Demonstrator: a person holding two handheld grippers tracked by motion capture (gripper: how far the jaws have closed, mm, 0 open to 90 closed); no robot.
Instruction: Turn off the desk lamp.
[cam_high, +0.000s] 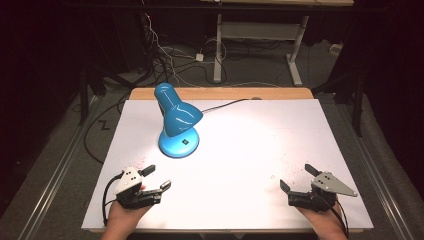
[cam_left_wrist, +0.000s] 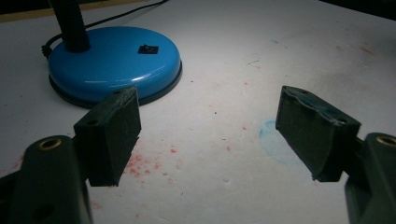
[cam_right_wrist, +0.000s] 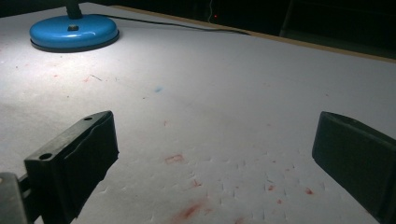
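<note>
A blue desk lamp (cam_high: 176, 121) stands lit on the white table sheet (cam_high: 250, 150), left of centre, its shade turned down towards the sheet. Its round base (cam_left_wrist: 114, 60) has a small black switch and a black neck; the same base (cam_right_wrist: 73, 31) lies far off at top left in the right gripper view. My left gripper (cam_high: 156, 177) rests near the front left edge, open and empty, a short way in front of the lamp. My right gripper (cam_high: 297, 178) rests near the front right edge, open and empty, its jaws wide apart.
A black cord (cam_high: 227, 104) runs from the lamp over the table's back edge. The sheet carries faint red and blue stains (cam_left_wrist: 144, 161). Beyond the table are a desk frame (cam_high: 260, 35) and loose cables (cam_high: 165, 55) on the floor.
</note>
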